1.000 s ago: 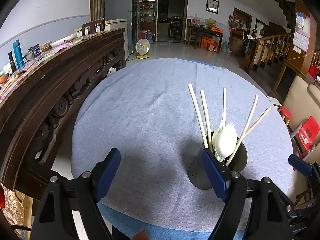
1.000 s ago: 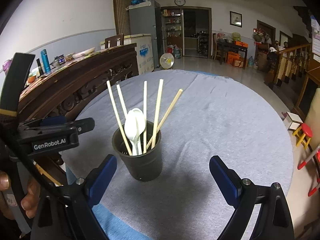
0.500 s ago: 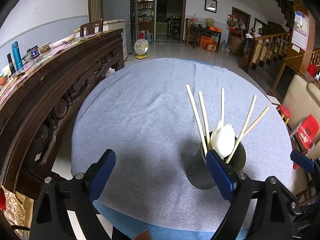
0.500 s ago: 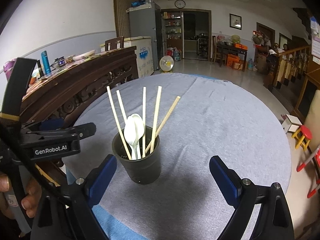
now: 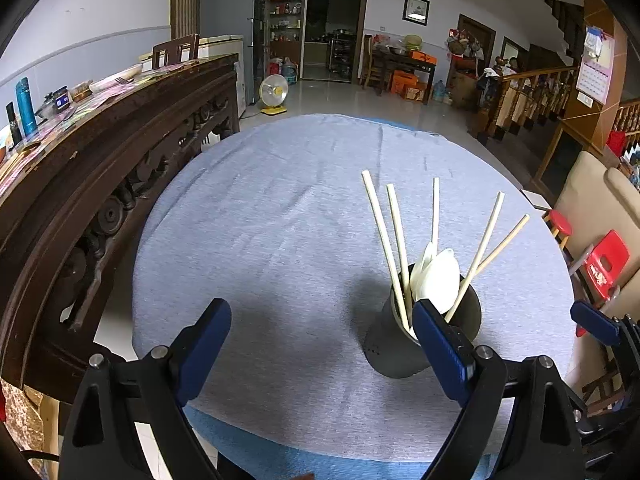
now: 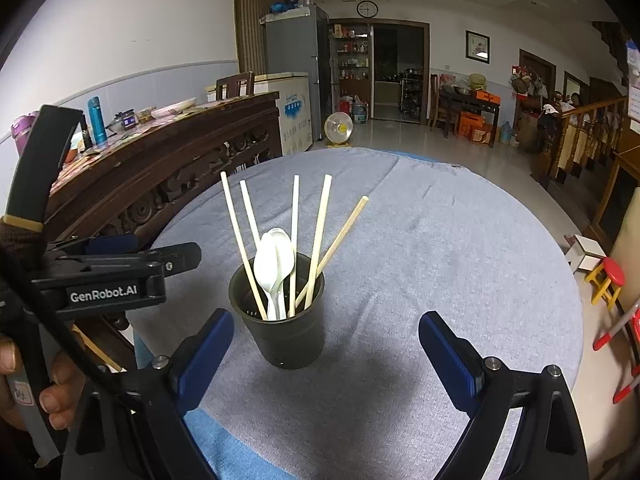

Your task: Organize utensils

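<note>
The round table carries a grey, finely ribbed cloth with faint creases; a blue under-layer shows at its near rim, at 6 o'clock in both views. In the left wrist view the cloth is bare from 9 o'clock through 12 o'clock to 2 o'clock, so open room lies ahead and to the left. A dark carved wooden sideboard runs close along the table edge at 9 to 10 o'clock. Tiled floor lies beyond the far rim at 12 o'clock. A red plastic stool stands off the rim at 3 o'clock.

The left gripper has black arms and blue ribbed pads. Its jaws have just been opening and now stand wide, with only cloth between them. The right gripper has the same build and also stands wide, gripping nothing.

The cup is dark, matte, round and slightly tapered. It stands upright on the cloth at 5 o'clock in the left wrist view, partly behind that gripper's right pad. In the right wrist view it sits just beyond the fingers, nearer the left pad.

Five pale, straight chopsticks lean outward in the cup like a fan. White, smooth spoons stand bowl-up among them.
</note>
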Motion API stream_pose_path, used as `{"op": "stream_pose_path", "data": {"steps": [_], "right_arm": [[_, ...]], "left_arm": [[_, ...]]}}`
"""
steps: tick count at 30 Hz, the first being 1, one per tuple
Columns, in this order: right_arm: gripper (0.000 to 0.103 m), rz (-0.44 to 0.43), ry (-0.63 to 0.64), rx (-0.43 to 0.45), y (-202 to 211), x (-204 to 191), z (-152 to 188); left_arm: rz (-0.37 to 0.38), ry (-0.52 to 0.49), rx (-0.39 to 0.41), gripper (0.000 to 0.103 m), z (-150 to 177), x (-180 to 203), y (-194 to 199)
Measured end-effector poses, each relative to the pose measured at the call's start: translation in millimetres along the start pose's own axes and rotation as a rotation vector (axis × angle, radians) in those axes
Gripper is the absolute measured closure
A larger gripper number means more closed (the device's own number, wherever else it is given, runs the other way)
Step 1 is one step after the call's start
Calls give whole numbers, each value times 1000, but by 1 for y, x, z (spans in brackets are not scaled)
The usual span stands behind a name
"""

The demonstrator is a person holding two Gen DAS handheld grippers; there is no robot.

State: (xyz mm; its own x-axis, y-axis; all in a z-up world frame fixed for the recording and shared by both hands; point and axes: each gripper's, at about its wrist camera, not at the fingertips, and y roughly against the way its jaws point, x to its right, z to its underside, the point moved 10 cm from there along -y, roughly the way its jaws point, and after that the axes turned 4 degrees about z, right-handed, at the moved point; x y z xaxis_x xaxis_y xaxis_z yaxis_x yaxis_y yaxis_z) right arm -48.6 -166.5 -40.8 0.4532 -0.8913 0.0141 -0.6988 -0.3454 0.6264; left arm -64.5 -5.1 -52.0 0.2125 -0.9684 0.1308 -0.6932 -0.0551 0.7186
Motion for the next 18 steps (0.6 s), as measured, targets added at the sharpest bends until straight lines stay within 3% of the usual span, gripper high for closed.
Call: {"op": "stream_pose_path", "data": {"steps": [18], "right_arm": [[7,2,-4,6,3,1,0]], "left_arm": [[43,-15,15,11,0,10,6]]}}
